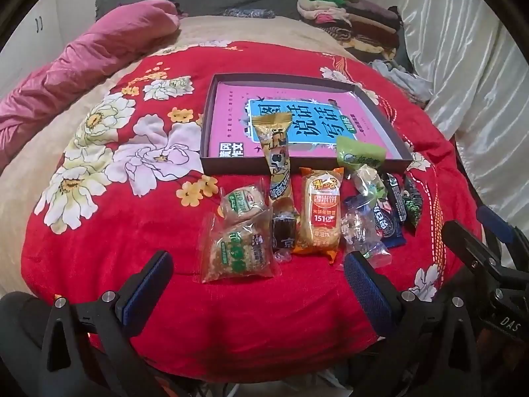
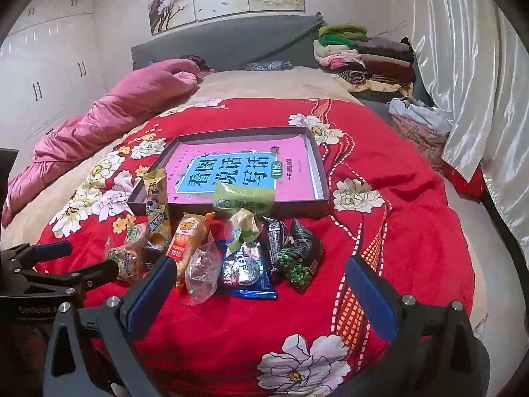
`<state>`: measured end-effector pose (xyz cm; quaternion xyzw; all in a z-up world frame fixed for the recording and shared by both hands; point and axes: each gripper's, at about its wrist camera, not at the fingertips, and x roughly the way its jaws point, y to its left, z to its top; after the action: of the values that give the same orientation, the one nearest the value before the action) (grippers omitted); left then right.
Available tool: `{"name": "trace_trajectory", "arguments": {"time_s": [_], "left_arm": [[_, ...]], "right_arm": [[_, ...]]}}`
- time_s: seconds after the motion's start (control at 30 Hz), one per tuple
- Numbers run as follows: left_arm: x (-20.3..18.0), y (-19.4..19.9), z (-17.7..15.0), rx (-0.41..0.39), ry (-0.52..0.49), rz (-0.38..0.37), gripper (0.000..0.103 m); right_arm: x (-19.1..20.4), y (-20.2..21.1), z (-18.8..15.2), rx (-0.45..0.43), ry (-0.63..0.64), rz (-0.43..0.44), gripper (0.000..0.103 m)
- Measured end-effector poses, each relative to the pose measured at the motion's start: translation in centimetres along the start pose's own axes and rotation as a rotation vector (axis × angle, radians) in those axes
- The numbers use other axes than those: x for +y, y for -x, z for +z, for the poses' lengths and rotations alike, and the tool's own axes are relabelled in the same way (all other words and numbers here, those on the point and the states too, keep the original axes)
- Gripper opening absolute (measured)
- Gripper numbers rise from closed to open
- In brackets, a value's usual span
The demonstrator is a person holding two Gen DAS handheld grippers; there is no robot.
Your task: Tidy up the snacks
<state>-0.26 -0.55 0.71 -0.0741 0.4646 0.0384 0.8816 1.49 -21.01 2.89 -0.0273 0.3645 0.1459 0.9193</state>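
Observation:
Several wrapped snacks lie in a row on a red flowered blanket [image 1: 132, 264], just in front of a shallow dark box [image 1: 211, 162] with a pink book inside [image 1: 231, 112]. They include an orange rice-cracker pack [image 1: 320, 218], a long gold pack [image 1: 277, 158], a green pack [image 1: 360, 157], a blue cookie pack [image 2: 246, 273] and a black pea pack [image 2: 299, 258]. My left gripper [image 1: 258, 276] is open and empty, just short of the left snacks. My right gripper [image 2: 261, 286] is open and empty, its fingers on either side of the blue and black packs.
A pink quilt [image 2: 115, 115] lies bunched along the left of the bed. Folded clothes [image 2: 367, 56] are stacked at the headboard on the right. A white curtain [image 2: 463, 66] hangs along the right side. The box [image 2: 322, 178] sits mid-bed.

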Motion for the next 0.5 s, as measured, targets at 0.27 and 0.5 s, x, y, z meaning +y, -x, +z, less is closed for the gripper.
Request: {"name": "trace_trajectory", "arguments": {"time_s": [0.27,0.5], "left_arm": [[-0.1,0.07,-0.03,-0.002,-0.007,-0.003,0.103],[-0.35,0.19,-0.08,-0.006,-0.015,-0.007,0.103]], "right_arm": [[0.02,0.01,-0.01,0.001,0.0,0.001,0.103],[0.02,0.09,0.02,0.001,0.0,0.001,0.103]]}}
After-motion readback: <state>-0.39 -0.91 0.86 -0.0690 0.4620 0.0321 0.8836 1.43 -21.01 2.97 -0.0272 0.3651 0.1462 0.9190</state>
